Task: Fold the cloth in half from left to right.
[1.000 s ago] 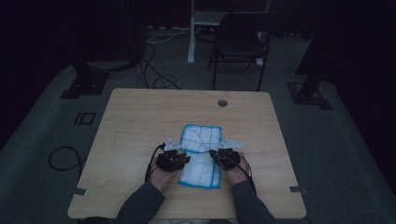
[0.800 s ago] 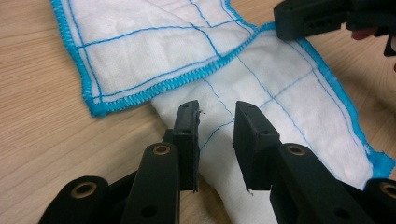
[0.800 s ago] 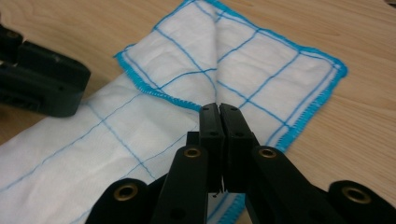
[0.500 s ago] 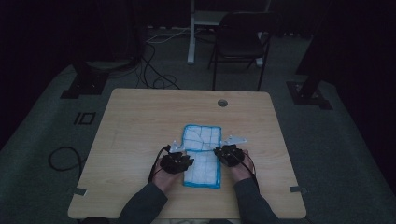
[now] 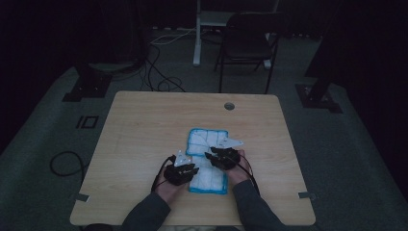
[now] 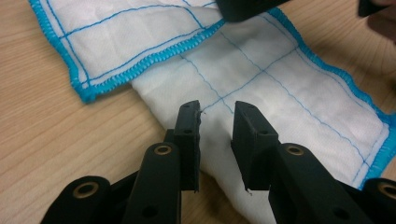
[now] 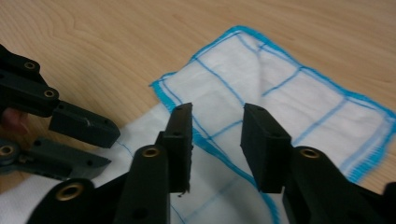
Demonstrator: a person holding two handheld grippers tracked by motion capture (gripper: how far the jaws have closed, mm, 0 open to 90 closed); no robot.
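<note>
- White cloth (image 5: 207, 161) with blue stitched edging and a blue grid, lying on the wooden table (image 5: 144, 125), lower centre of the high view. The far half lies folded over the near half at a slant, so its blue hem crosses the white field diagonally; the layers do not line up, and the outline steps in at the left side.
- Same cloth in the left gripper view (image 6: 261, 79): folded flap at upper left, single layer running to lower right, blue hem along the right edge.
- Same cloth in the right gripper view (image 7: 280, 88): flap at centre right, its corner pointing to the left of the frame, a soft crease down the middle.
- Left gripper (image 6: 216, 116), lower centre of its own view, low over the near layer: jaws part open with a narrow gap, nothing pinched between them. In the high view (image 5: 185, 166) it sits at the cloth's left edge.
- Right gripper (image 7: 215, 116): jaws have just been opening and stand well apart over the flap's hem, with cloth below them but no fabric gripped. In the high view (image 5: 216, 155) it is over the cloth's middle.
- Progress, as judged: one fold laid and released, roughly halfway. Left to do, probably: squaring the crooked flap, then a further fold of the near end.
</note>
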